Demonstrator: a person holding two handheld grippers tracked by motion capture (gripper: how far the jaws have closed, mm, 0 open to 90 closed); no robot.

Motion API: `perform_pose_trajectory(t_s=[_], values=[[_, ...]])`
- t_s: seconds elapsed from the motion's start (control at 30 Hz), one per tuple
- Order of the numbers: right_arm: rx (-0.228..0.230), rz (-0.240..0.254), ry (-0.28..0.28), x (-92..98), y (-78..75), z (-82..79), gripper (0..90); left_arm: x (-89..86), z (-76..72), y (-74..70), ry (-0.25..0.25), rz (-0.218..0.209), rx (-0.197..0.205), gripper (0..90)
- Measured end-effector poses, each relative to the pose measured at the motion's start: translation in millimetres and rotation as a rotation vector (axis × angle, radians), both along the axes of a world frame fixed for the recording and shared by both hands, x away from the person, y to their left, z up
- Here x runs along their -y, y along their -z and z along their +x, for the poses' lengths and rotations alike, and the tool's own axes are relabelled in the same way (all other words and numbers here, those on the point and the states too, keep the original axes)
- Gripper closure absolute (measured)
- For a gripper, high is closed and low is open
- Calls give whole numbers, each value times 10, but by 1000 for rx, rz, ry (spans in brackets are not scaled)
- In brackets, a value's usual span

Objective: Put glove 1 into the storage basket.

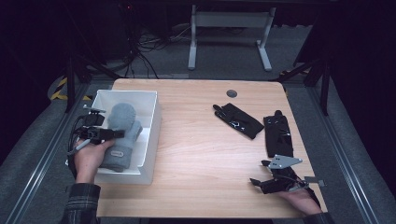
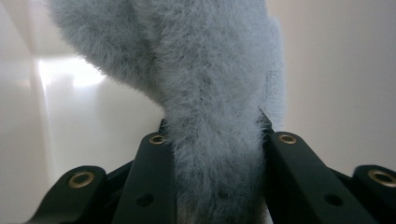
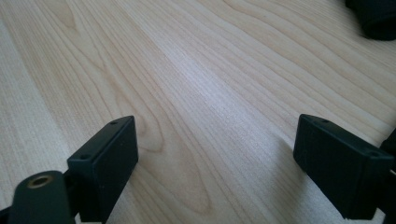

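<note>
At the table's near right corner, the right gripper [image 1: 259, 182] is held with its jaws wide apart and nothing between them. Farther in, at the left edge, a grey fleece mitten [image 1: 122, 135] is clamped by the left gripper [image 1: 116, 134] inside the white box [image 1: 150, 135].

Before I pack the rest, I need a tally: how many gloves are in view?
4. Two grey gloves lie in the white box, one pinched by the left gripper. Two black gloves sit on the table: one mid-right, one near the right edge. More may hide beneath.
</note>
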State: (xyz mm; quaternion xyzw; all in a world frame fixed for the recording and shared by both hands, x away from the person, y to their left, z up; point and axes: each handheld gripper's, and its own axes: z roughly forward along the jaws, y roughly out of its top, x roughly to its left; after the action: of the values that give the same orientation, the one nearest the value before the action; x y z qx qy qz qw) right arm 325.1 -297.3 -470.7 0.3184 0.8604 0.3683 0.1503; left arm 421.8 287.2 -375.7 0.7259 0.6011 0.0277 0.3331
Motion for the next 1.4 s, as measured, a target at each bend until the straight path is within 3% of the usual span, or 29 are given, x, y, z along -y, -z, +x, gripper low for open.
perform_pose_trajectory(t_s=[0.33,0.5,0.6,0.7,0.73,0.9,1.07,1.33,1.4], values=[[0,0,0,0,0,0,142,13,157,212,-8,-29,-22,718],[0,0,0,0,0,1,142,28,256,346,-6,27,-59,686],[0,0,0,0,0,1,142,8,271,393,-18,33,-68,623],[0,0,0,0,0,1,143,2,265,383,-17,23,-57,480],[0,-1,0,0,0,2,142,20,250,352,-14,44,-41,435],[0,0,0,0,0,1,142,41,216,258,-32,58,17,301],[0,-1,0,0,0,2,142,53,174,40,-37,93,71,226],[0,0,0,0,0,1,142,206,63,-281,55,72,146,169],[0,0,0,0,0,1,143,229,53,-306,64,65,150,156]])
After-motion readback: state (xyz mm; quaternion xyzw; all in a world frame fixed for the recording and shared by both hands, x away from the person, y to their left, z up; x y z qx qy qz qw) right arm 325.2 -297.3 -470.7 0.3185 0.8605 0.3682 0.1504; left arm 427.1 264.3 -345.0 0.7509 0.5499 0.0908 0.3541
